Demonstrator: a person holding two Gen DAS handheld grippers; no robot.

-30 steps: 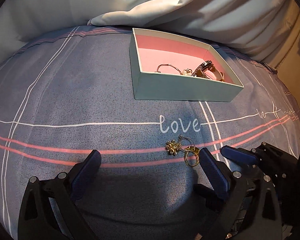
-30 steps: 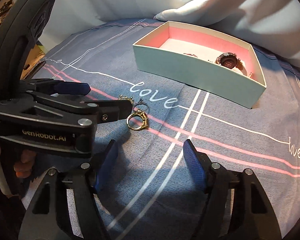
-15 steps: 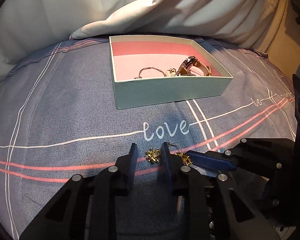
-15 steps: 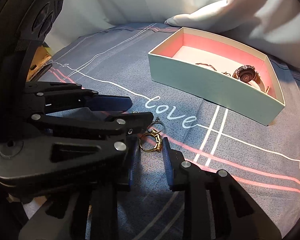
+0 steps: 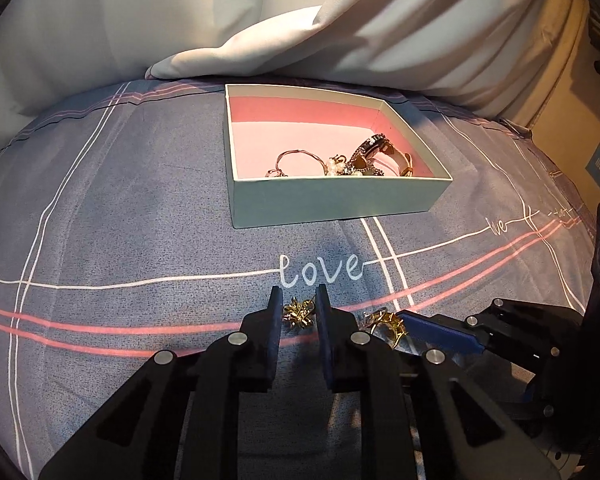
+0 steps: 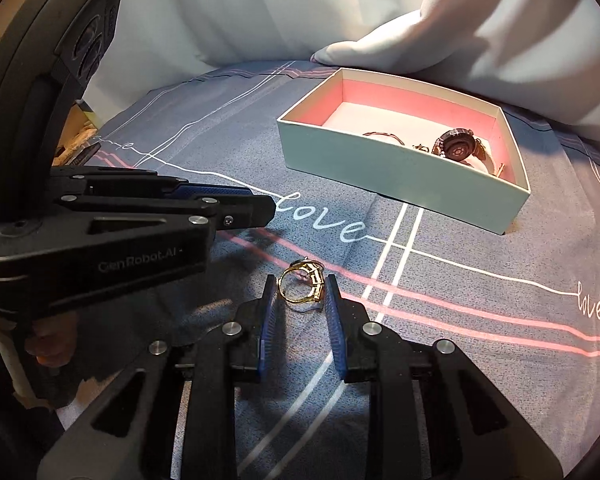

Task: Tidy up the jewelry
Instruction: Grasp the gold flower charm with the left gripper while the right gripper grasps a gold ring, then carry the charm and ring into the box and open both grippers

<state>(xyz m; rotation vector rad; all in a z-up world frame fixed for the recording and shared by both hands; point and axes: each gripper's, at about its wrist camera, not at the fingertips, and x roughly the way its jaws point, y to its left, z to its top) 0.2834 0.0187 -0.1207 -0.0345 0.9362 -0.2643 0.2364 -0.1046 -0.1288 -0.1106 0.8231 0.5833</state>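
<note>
A: Left gripper (image 5: 296, 312) status?

B: Clamped on the gold flower brooch (image 5: 299, 313), low over the bedsheet (image 5: 140, 200). The box (image 5: 340, 200) lies straight ahead, beyond the "love" lettering.

A: Right gripper (image 6: 302, 290)?

B: Clamped on the gold ring (image 6: 302, 286), pads at either side of the hoop, the hoop standing on edge across the pads. From this gripper the box lies ahead and to the right.

A: Which gripper is nearer?

B: About equal, by judgement; they work side by side.

A: Materials?

B: Brooch: spiky, petalled metal. Ring: smooth band, angular setting. Box: rigid card, mint outside, pink lining, long axis across the left view, already containing a watch (image 6: 456, 148) and a thin bangle (image 5: 296, 156).
</note>
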